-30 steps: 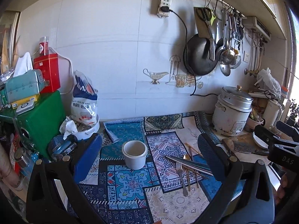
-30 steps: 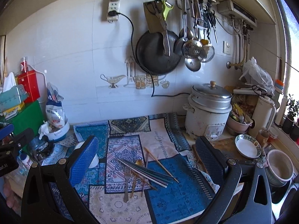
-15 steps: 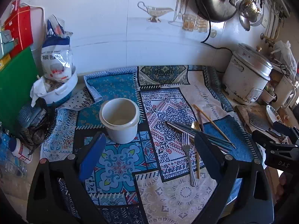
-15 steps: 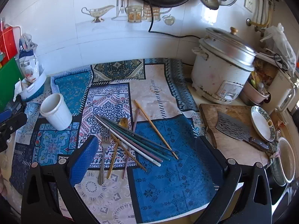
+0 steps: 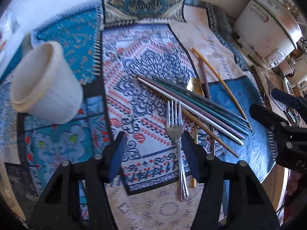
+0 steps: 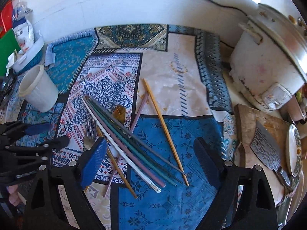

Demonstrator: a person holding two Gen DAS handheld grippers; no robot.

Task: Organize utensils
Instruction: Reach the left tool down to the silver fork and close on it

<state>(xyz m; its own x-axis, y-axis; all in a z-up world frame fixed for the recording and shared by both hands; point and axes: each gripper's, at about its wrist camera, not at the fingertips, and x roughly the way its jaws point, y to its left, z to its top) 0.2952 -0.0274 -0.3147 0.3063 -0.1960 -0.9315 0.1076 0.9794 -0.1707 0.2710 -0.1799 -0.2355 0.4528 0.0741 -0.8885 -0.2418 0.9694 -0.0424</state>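
We hold the left gripper (image 5: 153, 143) with jaws spread, the silver fork (image 5: 175, 126) just inside its right pad. Our right gripper (image 6: 151, 153), jaws spread wide, hangs over the chopsticks (image 6: 124, 140). The white cup (image 5: 45, 84) stands far left. The right gripper's body reads "DA".

A cup (image 6: 38, 90) is standing on the cloth (image 6: 172, 80) to the left of a heap of chopsticks (image 6: 126, 141), which are lying crossed over a spoon (image 6: 119, 112). A fork (image 5: 177, 140) is lying just left of the heap. A cooker (image 6: 268, 67) is sitting at the far right, with a chopping board (image 6: 247, 134) in front of it carrying a cleaver (image 6: 266, 151).
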